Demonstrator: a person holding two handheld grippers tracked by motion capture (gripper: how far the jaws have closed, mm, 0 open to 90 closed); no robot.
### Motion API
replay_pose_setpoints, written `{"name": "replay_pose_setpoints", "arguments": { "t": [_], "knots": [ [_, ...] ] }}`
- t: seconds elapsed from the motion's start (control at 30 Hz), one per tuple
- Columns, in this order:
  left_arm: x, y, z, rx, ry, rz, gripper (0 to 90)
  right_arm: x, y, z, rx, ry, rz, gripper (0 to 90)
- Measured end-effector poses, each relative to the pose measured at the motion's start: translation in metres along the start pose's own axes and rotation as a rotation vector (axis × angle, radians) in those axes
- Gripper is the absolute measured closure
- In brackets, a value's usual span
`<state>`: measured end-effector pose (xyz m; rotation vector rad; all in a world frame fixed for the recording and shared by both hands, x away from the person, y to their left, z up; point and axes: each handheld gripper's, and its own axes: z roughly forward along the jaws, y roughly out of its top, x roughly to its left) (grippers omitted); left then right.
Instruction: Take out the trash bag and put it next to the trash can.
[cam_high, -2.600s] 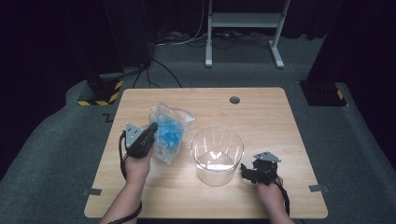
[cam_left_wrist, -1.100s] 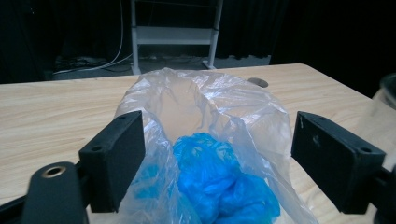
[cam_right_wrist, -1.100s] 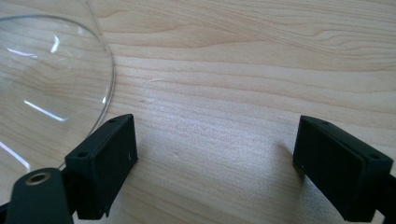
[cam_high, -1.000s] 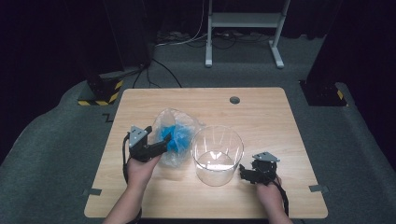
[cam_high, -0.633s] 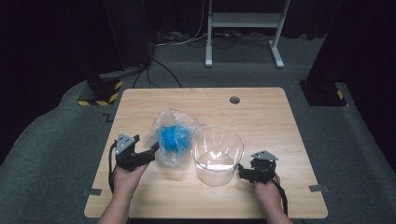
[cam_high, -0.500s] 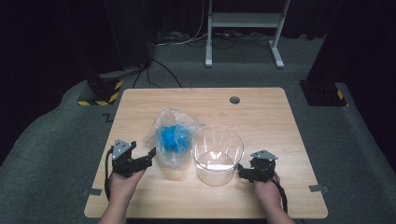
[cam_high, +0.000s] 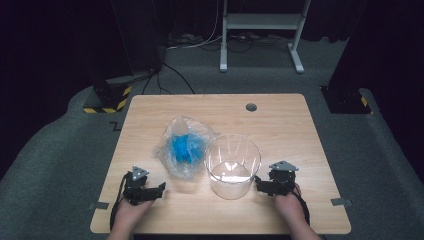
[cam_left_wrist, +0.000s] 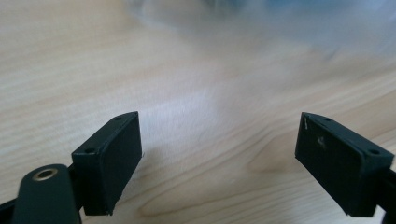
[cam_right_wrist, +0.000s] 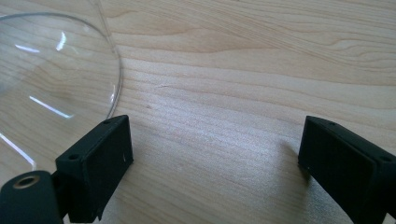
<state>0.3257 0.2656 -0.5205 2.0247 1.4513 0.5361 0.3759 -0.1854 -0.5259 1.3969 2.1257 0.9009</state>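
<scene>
I see a pale wooden table (cam_high: 280, 120) with a round grommet hole (cam_high: 251, 107), on grey carpet (cam_high: 65, 150) in a dark room. My left gripper (cam_left_wrist: 219, 158) rests low with jaws spread wide, the clear plastic bag holding something blue (cam_high: 183, 149) beyond its tips. My right gripper (cam_right_wrist: 215, 163) is spread too, the clear round plastic container (cam_right_wrist: 51, 79) just beside its left finger.

You look down and forward on the light wooden desk (cam_high: 280, 120) from the high view. Your gripper views skim low and close over that desk; the right's shares the clear round plastic container (cam_right_wrist: 51, 88).
</scene>
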Motion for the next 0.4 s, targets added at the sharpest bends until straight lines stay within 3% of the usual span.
{"name": "replay_pose_setpoints", "arguments": {
  "t": [0.03, 0.13, 0.4],
  "knots": [
    [-0.0007, -0.002, 0.0019, -0.021, 0.004, 0.021, 12.0, 0.0002, 0.0, 0.0, 0.0, -0.002, 0.001, 9.6],
    [-0.0015, -0.005, 0.0053, -0.054, -0.01, 0.026, 7.0, 0.0004, -0.0001, -0.0001, 0.0, -0.005, 0.003, 9.6],
    [-0.0021, -0.0047, 0.0064, -0.058, -0.004, 0.026, 4.8, 0.0011, -0.0007, -0.0007, 0.0, -0.012, 0.009, 9.7]
  ]
}}
